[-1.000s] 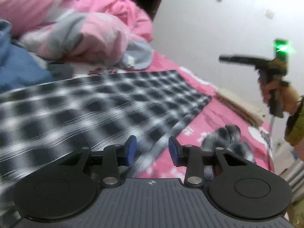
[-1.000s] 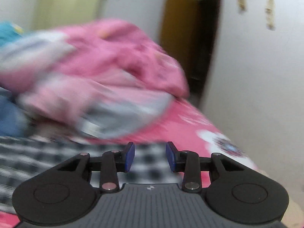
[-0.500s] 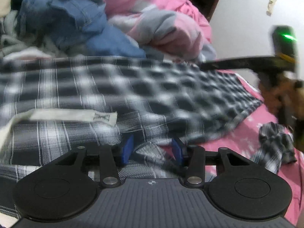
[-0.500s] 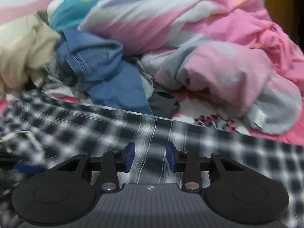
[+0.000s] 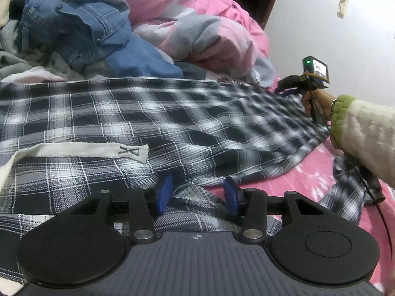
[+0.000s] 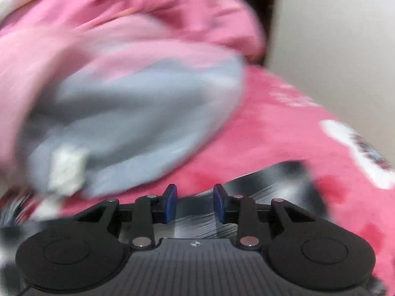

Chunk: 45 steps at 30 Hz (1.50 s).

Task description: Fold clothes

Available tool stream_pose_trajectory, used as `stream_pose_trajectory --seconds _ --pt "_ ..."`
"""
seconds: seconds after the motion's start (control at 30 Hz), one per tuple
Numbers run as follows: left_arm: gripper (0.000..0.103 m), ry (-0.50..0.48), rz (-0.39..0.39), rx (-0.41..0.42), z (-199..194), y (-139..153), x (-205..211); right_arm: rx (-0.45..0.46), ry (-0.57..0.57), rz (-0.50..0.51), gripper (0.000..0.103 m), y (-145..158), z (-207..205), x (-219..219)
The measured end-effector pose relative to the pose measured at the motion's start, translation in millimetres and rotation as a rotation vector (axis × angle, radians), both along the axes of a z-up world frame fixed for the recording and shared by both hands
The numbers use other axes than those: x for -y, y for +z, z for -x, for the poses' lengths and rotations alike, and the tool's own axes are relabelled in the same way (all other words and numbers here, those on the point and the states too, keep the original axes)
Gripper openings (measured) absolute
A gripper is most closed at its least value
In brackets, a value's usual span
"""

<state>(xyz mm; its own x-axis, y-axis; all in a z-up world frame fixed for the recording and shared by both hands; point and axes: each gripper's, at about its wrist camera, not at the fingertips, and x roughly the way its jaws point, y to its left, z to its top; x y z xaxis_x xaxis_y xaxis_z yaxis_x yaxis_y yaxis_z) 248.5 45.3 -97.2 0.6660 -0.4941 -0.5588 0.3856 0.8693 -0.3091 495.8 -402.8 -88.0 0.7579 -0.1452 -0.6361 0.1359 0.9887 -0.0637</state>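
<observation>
1. A black, white and grey plaid shirt [image 5: 172, 123] carries a cream neck label [image 5: 81, 150] stitched with a grey X.
2. Behind the shirt: blue denim jeans [image 5: 81, 29] and a pink-and-grey quilt [image 5: 202, 32].
3. Beside the shirt: a pink bedsheet [image 5: 308, 177] with white print, and a cream fleece sleeve [image 5: 367, 133] with green cuff.

Count from my feeds: one plaid shirt [image 5: 172, 123] spread across centre, one white neck label [image 5: 81, 149] on it at 9 o'clock. One denim garment [image 5: 81, 24] at 11 o'clock. One pink-and-grey quilt [image 5: 209, 34] at 12. One small plaid bundle [image 5: 350, 197] at 4, possibly a sleeve of the same shirt, can't tell. Two grippers: left gripper [image 5: 197, 193], right gripper [image 6: 195, 202]. One fleece sleeve [image 5: 365, 133] at 3.
</observation>
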Motion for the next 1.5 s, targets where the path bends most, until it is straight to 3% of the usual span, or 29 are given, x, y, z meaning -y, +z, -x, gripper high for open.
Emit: stream_pose_trajectory --seconds 0.4,0.57,0.7,0.77,0.87,0.97,1.03,1.17,1.27,1.3,1.37,1.5 --pt "0.046 0.003 0.044 -0.010 -1.0 -0.6 -4.4 -0.072 0.388 -0.065 0.034 1.3 107.7 -33.3" --pt "0.049 -0.002 0.064 -0.015 -1.8 -1.4 -6.4 -0.021 -0.026 -0.061 0.033 -3.8 56.2 85.6" --pt "0.050 -0.004 0.082 -0.020 -2.1 -1.4 -8.0 -0.004 -0.355 -0.033 0.035 6.1 55.1 151.5" --pt "0.050 -0.004 0.084 -0.019 -1.3 -0.8 -8.3 0.044 -0.357 -0.074 0.035 18.8 76.5 152.5" --pt "0.050 -0.002 0.078 -0.015 -0.4 -0.2 -7.3 0.061 -0.153 -0.139 0.035 33.1 110.3 115.2" --pt "0.050 -0.002 0.082 -0.016 -0.7 -0.5 -8.4 -0.015 0.074 -0.180 0.034 29.1 142.9 72.7" --pt "0.050 -0.001 0.087 -0.018 -1.2 -0.5 -9.3 -0.075 0.125 -0.166 0.034 17.2 158.8 62.2" --pt "0.050 -0.003 0.100 -0.023 -1.9 -0.4 -10.7 -0.102 -0.114 -0.081 0.032 -3.9 160.7 116.1" --pt "0.050 -0.003 0.106 -0.028 -2.4 0.3 -12.3 -0.078 -0.360 0.018 0.035 10.4 171.1 145.7" --pt "0.050 -0.003 0.106 -0.028 -2.4 0.6 -12.3 -0.052 -0.364 -0.035 0.035 17.4 179.6 147.9" --pt "0.050 -0.007 0.101 -0.028 -1.7 1.5 -11.5 -0.015 -0.278 -0.129 0.035 30.9 191.3 124.8" --pt "0.053 -0.043 0.098 -0.047 1.9 6.7 -10.9 -0.031 0.072 -0.205 0.035 43.1 209.1 25.9"
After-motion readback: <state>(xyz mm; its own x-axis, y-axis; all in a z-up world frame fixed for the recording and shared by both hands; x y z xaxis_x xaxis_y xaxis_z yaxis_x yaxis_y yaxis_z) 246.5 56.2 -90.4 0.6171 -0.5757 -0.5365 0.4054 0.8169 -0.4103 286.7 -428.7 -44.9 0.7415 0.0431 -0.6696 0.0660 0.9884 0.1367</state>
